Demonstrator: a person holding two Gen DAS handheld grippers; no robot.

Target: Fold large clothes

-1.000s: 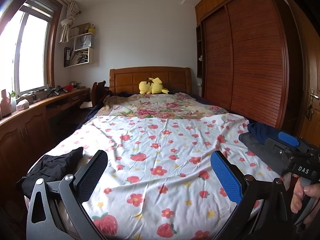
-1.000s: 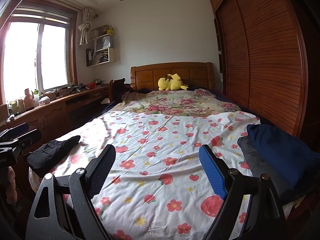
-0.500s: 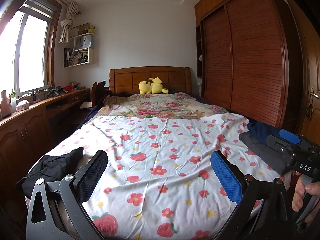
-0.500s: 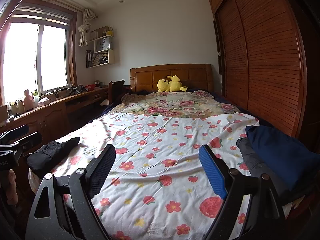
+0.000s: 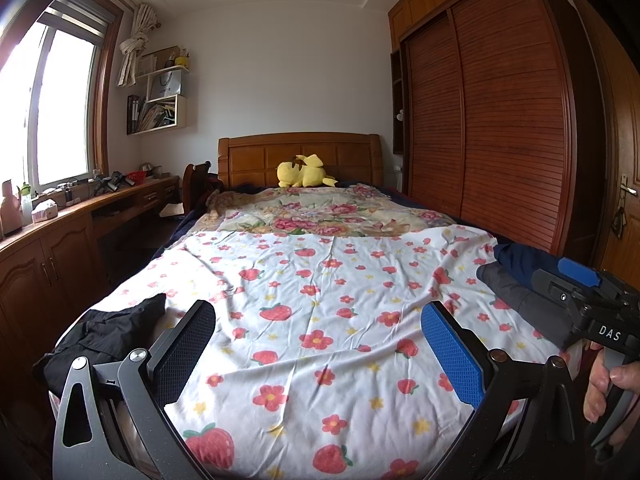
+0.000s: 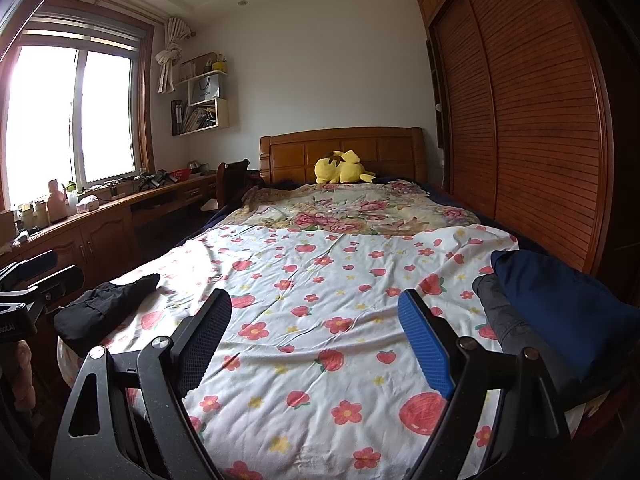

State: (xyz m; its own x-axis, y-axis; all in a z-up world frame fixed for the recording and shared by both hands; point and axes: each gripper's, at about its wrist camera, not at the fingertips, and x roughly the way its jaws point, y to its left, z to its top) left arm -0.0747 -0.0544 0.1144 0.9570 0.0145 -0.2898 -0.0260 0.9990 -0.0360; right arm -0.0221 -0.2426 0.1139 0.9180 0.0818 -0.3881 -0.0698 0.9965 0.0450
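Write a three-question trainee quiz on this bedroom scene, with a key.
1. True or false: the left tongs hold cloth.
2. Which garment lies at the bed's window-side edge: A navy, B black, C grey?
3. Fill in: the yellow plush toy lies against the ____.

Key:
1. False; both left and right tongs stand open over the strawberry sheet.
2. B, the black garment; the navy garment and grey garment lie on the wardrobe side.
3. headboard.

"DAS" in white on right tool point(image 5: 576, 300) body.
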